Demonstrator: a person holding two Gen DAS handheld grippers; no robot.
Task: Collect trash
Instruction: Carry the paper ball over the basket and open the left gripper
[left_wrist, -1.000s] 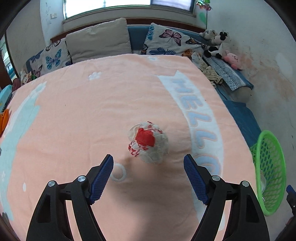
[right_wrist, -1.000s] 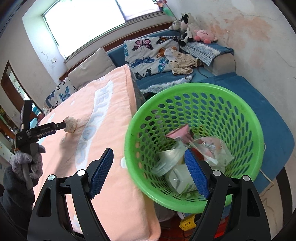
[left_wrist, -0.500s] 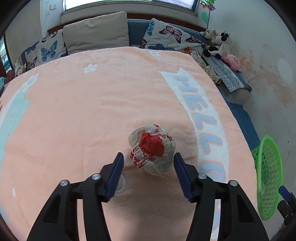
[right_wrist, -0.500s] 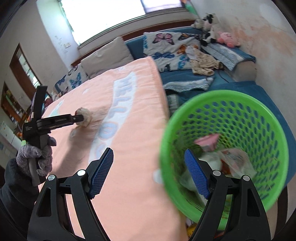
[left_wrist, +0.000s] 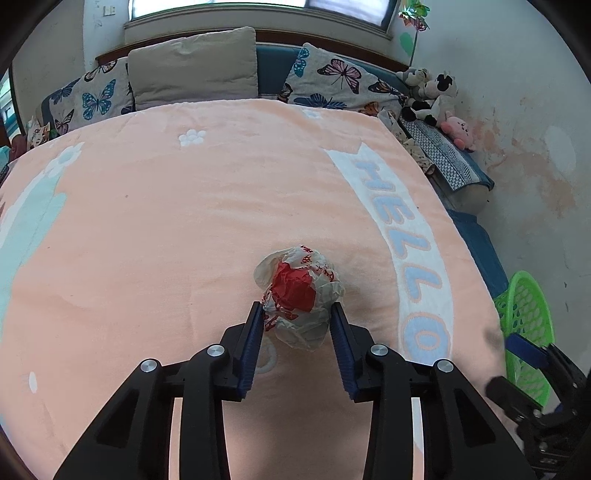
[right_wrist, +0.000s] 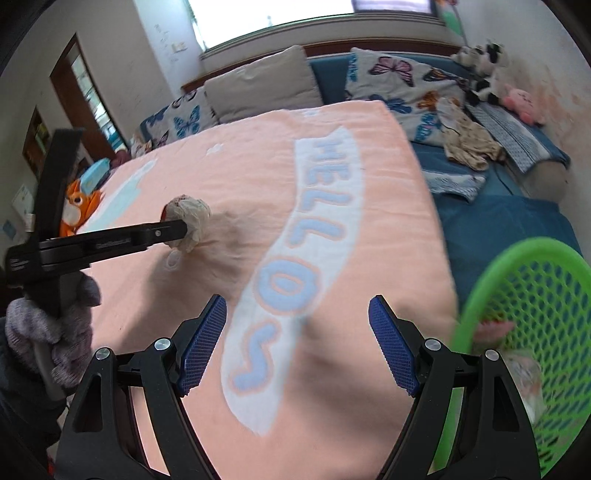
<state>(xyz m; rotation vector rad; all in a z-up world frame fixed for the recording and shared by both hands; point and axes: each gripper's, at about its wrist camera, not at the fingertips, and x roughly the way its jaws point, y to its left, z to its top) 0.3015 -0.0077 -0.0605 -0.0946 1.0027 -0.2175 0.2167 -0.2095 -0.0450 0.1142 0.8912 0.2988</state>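
My left gripper (left_wrist: 297, 325) had just been closing around a crumpled wad of wrapper (left_wrist: 299, 295), white paper with red print, and both blue pads (left_wrist: 255, 343) stood narrowed against its flanks. The near half of the wad sat between my fingertips, the far half bulging out beyond them. I judged this a fresh grip, barely tightened, with the wad still lying on the peach blanket (left_wrist: 166, 229) directly under my tips.

To do this step well, I thought the pads should squeeze a little further, since crumpled paper gives and can slip from a light pinch. I would lift straight up before swinging sideways, so as not to drag the soft blanket along. From the right wrist view the blanket looked dimpled beneath the wad, so I may have been pressing down into it.

The wad was roughly a ball, with no clear long axis. If anything it stretched slightly away from me, along the line of my fingers, its red patch facing up towards my camera.

My right gripper (right_wrist: 297, 343) hung with its jaws wide apart and nothing between them, over the blanket's near edge. The green basket (right_wrist: 524, 314), already holding some trash, stood to its right, off the bed and well apart from the wad.
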